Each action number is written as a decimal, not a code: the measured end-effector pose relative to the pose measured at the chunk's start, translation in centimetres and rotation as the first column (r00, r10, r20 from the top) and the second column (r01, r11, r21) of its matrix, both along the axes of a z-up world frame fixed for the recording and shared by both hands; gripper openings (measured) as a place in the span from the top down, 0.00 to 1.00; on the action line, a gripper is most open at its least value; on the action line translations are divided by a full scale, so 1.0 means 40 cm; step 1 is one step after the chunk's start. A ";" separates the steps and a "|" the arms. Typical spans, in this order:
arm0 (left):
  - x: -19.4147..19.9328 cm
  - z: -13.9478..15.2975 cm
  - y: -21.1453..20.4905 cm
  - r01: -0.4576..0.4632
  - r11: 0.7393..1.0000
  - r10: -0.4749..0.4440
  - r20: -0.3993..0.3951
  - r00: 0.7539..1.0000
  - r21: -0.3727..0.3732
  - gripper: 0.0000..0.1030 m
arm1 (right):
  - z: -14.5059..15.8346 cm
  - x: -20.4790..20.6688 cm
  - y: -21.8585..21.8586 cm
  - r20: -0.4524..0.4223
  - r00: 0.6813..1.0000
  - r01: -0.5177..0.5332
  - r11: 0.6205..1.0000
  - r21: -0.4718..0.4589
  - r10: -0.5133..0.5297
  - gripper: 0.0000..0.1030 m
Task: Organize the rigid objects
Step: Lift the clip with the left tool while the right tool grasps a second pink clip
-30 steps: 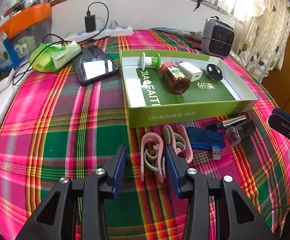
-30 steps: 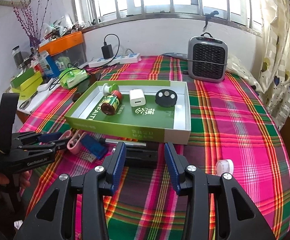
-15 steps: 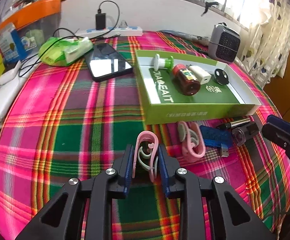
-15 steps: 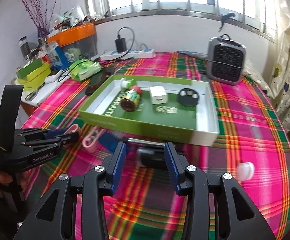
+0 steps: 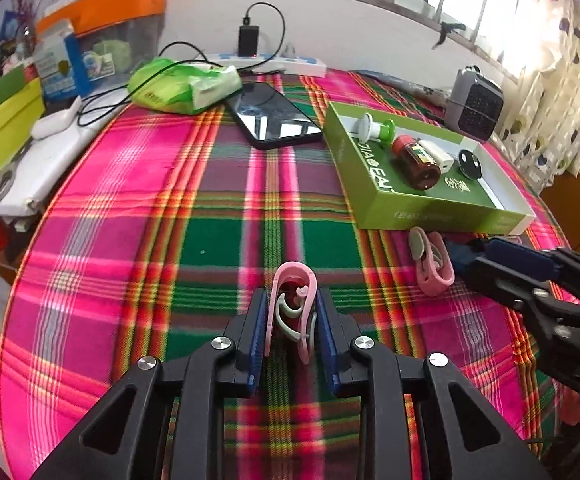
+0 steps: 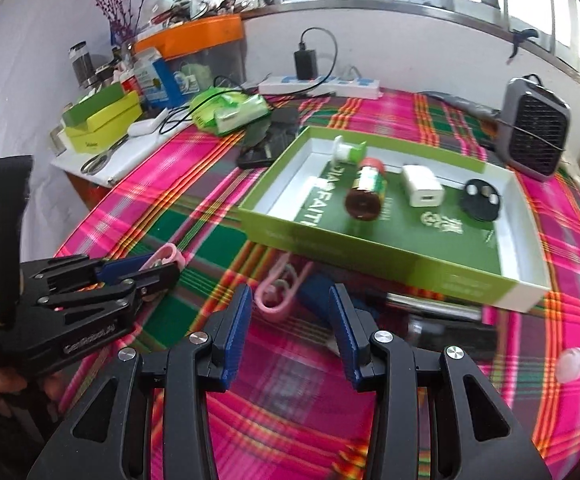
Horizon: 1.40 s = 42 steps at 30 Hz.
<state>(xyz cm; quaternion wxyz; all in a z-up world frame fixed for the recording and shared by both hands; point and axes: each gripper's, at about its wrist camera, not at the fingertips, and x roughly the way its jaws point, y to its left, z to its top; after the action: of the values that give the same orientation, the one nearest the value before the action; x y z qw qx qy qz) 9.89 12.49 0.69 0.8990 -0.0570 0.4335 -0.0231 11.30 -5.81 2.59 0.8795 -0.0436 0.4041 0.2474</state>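
Pink plastic clip point(image 5: 292, 307) with a grey curl inside, pinched between the blue pads of the left gripper point(image 5: 292, 322), above the bright checked pink and green tablecloth point(image 5: 194, 208). Second pink clip point(image 5: 430, 265) flat on the cloth, just beside the front wall of the green cardboard box lid point(image 5: 425, 210). Right gripper point(image 6: 289, 322) with jaws apart, nothing between them, near the blue stick point(image 6: 316, 290). Inside the lid: brown bottle point(image 6: 365, 194), white plug point(image 6: 421, 185), black round fob point(image 6: 481, 199).

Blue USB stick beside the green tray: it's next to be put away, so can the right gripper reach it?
Probably yes: the right gripper is open with the blue USB stick just ahead, unblocked.
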 end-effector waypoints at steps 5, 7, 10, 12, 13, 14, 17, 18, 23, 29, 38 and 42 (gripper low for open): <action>-0.013 -0.001 0.021 -0.008 1.000 0.008 0.005 1.000 -0.011 0.77 | -0.018 0.008 0.033 -0.014 1.000 -0.016 1.000 -0.025 0.016 0.60; -0.016 -0.001 0.024 -0.006 1.000 0.006 0.007 1.000 -0.015 0.77 | -0.025 0.012 0.041 -0.023 1.000 -0.020 0.999 -0.026 0.020 0.60; -0.018 -0.002 0.025 -0.003 1.000 0.003 0.008 1.000 -0.014 0.77 | -0.025 0.020 0.052 -0.017 1.000 -0.018 0.999 -0.028 0.017 0.60; -0.018 -0.002 0.026 -0.004 1.000 0.004 0.009 1.000 -0.014 0.77 | -0.025 0.023 0.058 -0.016 1.000 -0.020 1.000 -0.023 0.019 0.60; -0.018 -0.002 0.026 -0.004 1.000 0.004 0.009 1.000 -0.017 0.77 | -0.026 0.023 0.063 -0.017 1.000 -0.026 0.999 -0.020 0.026 0.60; -0.018 -0.002 0.026 -0.004 1.000 0.005 0.009 1.000 -0.020 0.77 | -0.026 0.023 0.067 -0.017 0.999 -0.032 0.999 -0.017 0.032 0.60; -0.019 -0.002 0.029 -0.005 0.999 0.005 0.010 1.000 -0.035 0.77 | -0.026 0.020 0.078 -0.013 0.998 -0.058 0.998 -0.007 0.058 0.60; -0.020 -0.002 0.029 -0.005 0.999 0.005 0.011 1.000 -0.035 0.77 | -0.026 0.019 0.082 -0.010 0.998 -0.062 0.998 -0.011 0.062 0.60; -0.020 -0.002 0.028 -0.004 1.000 0.005 0.011 1.000 -0.025 0.77 | -0.033 0.030 0.090 -0.022 0.999 -0.038 0.999 -0.030 0.038 0.60; -0.019 -0.003 0.023 -0.005 1.000 0.005 0.010 1.000 -0.011 0.77 | -0.043 0.034 0.100 -0.027 0.999 -0.036 0.998 -0.058 0.035 0.60; -0.018 -0.003 0.008 -0.007 0.999 0.007 0.010 1.000 0.035 0.77 | -0.055 0.044 0.115 -0.022 0.999 -0.029 0.995 -0.092 0.027 0.60; -0.017 -0.003 0.001 -0.010 0.998 0.009 0.009 1.000 0.057 0.77 | -0.059 0.043 0.119 -0.011 0.999 -0.031 0.994 -0.103 0.030 0.66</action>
<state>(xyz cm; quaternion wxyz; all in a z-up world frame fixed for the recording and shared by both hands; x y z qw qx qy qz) 9.21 12.52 0.57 0.9023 -0.0333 0.4298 -0.0069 13.04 -1.06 0.23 0.8702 -0.0941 0.4200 0.2398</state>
